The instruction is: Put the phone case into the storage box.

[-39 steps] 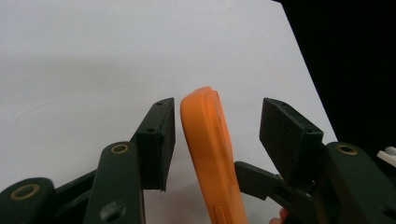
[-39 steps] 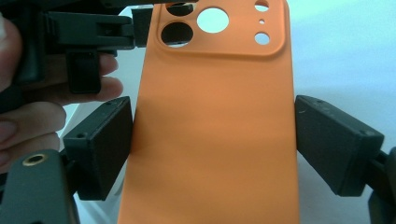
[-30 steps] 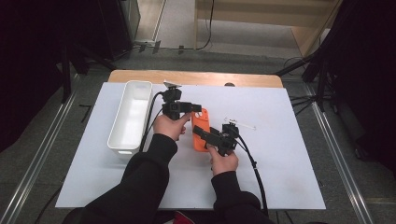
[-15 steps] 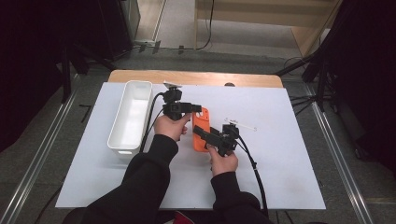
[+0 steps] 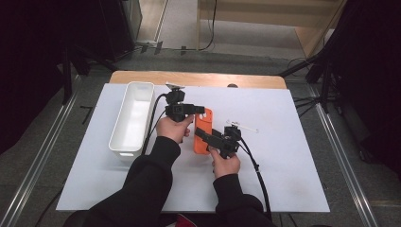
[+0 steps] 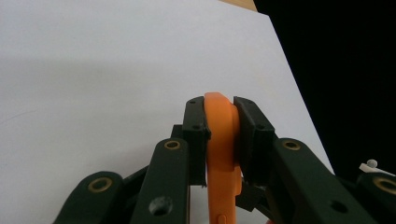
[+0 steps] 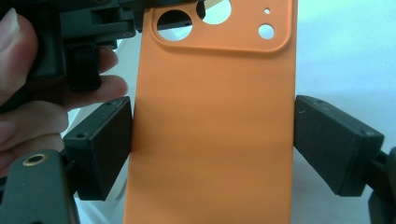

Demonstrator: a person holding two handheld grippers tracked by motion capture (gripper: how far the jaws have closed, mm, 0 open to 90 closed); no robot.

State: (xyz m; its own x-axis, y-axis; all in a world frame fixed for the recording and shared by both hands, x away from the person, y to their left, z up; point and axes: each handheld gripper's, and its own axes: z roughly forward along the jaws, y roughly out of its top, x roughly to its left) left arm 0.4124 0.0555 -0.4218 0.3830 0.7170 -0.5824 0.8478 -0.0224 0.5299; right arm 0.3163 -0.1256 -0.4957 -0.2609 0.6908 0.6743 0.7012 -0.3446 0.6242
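The left hand-held gripper [image 6: 223, 116], its jaws just closed, clamps the top edge of the orange rubbery phone case [image 7: 212, 116] above the white table [image 5: 283, 156]. The right hand-held gripper [image 7: 212, 140] grasps the case's sides.

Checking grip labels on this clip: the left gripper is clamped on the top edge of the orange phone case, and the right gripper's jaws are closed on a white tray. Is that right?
Not quite. The right gripper is not on the white tray; the right gripper view shows its jaws across the sides of the orange phone case. The left gripper is clamped on the case's top edge.
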